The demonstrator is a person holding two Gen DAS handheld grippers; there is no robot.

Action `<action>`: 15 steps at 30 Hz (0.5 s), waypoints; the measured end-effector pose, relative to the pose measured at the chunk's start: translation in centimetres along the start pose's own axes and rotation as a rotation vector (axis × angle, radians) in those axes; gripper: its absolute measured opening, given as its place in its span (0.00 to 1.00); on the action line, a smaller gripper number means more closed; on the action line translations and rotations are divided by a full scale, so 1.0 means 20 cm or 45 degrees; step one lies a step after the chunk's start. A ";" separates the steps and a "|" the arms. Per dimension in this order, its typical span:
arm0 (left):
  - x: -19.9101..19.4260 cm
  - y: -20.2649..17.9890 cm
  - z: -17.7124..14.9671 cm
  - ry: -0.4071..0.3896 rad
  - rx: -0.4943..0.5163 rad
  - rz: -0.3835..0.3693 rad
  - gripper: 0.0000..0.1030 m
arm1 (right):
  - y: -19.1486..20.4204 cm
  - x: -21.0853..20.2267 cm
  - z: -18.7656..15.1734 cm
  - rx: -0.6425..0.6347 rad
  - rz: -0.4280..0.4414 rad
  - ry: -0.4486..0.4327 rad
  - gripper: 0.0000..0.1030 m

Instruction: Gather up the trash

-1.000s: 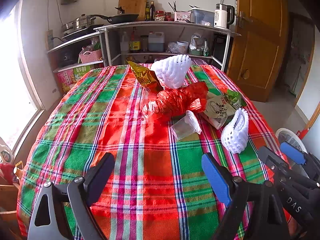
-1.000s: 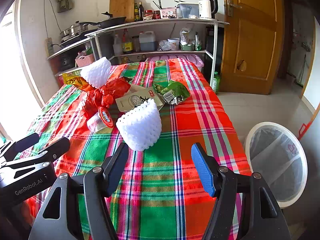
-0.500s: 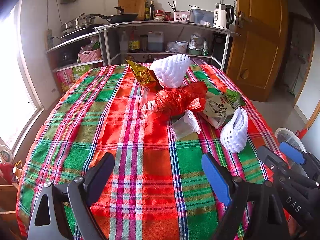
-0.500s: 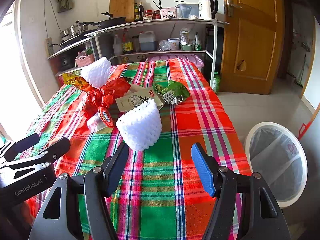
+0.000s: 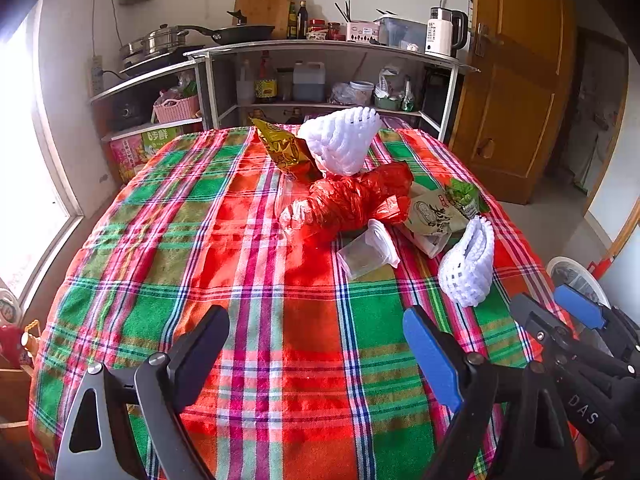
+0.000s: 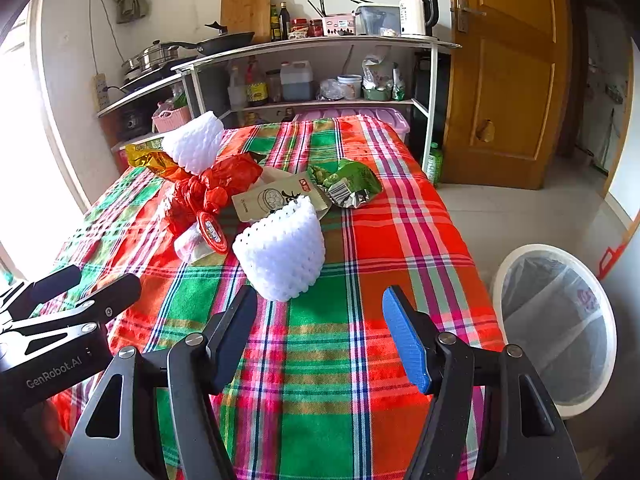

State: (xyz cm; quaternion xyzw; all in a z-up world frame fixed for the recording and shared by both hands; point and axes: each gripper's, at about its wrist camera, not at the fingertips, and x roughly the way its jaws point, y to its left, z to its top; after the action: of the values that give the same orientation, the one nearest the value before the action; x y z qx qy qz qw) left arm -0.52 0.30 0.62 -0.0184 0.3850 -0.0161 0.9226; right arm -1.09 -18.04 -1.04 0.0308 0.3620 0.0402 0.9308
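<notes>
Both tools, left tool [image 5: 316, 354] and right tool [image 6: 320, 334], gape wide, empty. We judge the white foam mesh fruit sleeve [image 6: 280, 252] at twelve o'clock light, squashy; pinch its rim.

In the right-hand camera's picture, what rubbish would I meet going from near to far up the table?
Near white foam net → red-lidded cup → beige packet → green wrapper → far white foam net.

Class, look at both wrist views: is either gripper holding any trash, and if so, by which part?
Nothing is held. The left gripper and right gripper are both open and empty above the tablecloth.
</notes>
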 end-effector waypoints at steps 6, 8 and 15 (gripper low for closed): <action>0.05 0.05 0.02 0.027 -0.053 -0.136 0.87 | 0.00 0.02 0.01 -0.006 0.018 0.003 0.64; 0.08 0.06 0.03 0.046 -0.064 -0.172 0.87 | 0.00 0.04 0.02 -0.013 0.027 0.005 0.64; 0.17 0.11 0.08 0.076 -0.028 -0.220 0.87 | -0.03 0.12 0.09 -0.014 0.063 0.023 0.64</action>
State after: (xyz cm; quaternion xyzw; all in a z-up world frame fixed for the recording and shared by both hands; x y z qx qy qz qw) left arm 3.11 2.44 -0.82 -0.0612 0.4095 -0.0920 0.9056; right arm 1.90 -18.45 -1.46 0.0344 0.3692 0.0654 0.9264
